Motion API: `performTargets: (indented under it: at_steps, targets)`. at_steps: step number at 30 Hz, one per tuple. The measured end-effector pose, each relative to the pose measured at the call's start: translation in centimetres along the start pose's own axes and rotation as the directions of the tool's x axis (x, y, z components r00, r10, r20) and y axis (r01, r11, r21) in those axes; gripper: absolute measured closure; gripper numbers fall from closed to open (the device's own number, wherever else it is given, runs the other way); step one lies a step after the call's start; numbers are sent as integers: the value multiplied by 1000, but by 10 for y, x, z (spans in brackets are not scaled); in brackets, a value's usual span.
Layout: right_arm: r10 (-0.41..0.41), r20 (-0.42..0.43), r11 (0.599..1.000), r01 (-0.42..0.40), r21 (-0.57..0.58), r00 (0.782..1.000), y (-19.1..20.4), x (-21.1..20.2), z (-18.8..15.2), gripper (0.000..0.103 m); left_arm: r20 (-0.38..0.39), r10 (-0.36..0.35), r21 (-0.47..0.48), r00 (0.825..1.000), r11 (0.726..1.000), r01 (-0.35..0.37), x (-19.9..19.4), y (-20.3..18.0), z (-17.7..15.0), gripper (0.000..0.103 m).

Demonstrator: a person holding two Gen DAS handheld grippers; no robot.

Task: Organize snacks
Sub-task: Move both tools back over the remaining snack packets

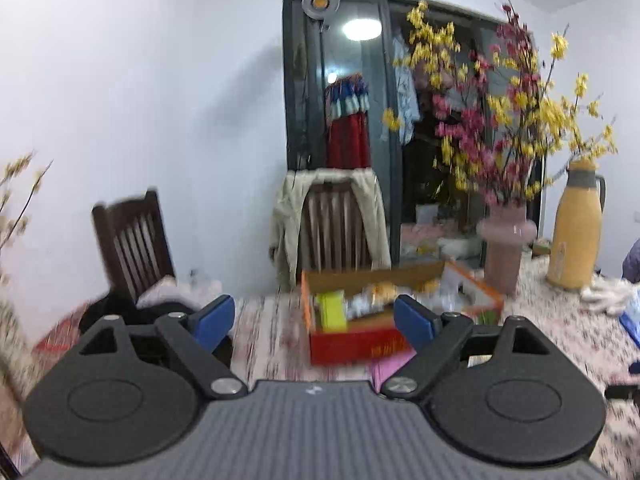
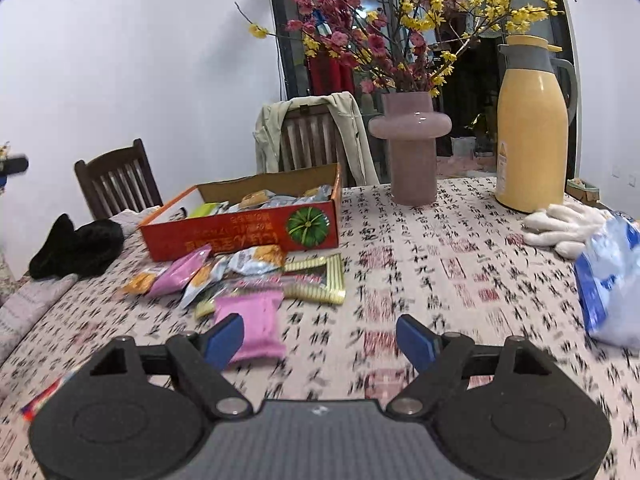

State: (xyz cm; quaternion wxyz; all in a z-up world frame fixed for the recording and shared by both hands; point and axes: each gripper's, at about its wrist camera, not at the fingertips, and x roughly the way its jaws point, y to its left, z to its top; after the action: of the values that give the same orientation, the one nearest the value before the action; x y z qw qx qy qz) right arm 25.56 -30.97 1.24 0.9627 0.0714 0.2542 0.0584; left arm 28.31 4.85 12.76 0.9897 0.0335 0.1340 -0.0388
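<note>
White walls (image 1: 140,80), 2 dark wooden chairs (image 2: 116,178), dark glass door (image 1: 360,120).

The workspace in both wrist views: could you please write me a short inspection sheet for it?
Surface: table under a cloth printed with black and red characters.
Job's things: open red snack box already holding several packets; loose packets lie in front of it, including a pink packet nearest the right gripper and a gold-edged wrapper.
Clutter: pink vase of yellow and pink flowers, yellow thermos, white gloves, blue-and-white bag, black cloth.
Grippers: left gripper and right gripper both have jaws open and empty.
Cables: nothing seen.
Surroundings: white wall, two wooden chairs, one draped with a beige jacket, dark glass door behind.
</note>
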Motion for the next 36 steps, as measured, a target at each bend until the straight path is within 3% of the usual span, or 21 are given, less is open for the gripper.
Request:
performTargets:
  at_steps: [6, 10, 15, 21, 29, 36]
  targets:
    - [17, -8, 1000, -17, -8, 1000, 8, -33, -20, 19, -114, 45, -26, 992, 999, -48, -41, 2, -56, 15]
    - [11, 5, 1000, -11, -11, 1000, 14, -54, -31, 11, -185, 36, -78, 982, 996, -51, -63, 4, -86, 14]
    - [25, -19, 999, -26, -46, 1000, 28, -71, -42, 10, -232, 2, -139, 973, 990, -35, -89, 6, -116, 14]
    - [46, -26, 985, -49, -164, 999, 50, -95, -46, 9, -232, 1, -166, 973, 985, -41, -111, 8, -124, 14]
    - [31, -13, 979, -33, -199, 999, 62, -110, -42, 8, -202, -17, -201, 979, 979, -24, -123, 17, -127, 12]
    - [5, -4, 978, -5, -209, 1000, 62, -103, -31, 8, -195, -26, -224, 980, 974, -19, -111, 27, -123, 12]
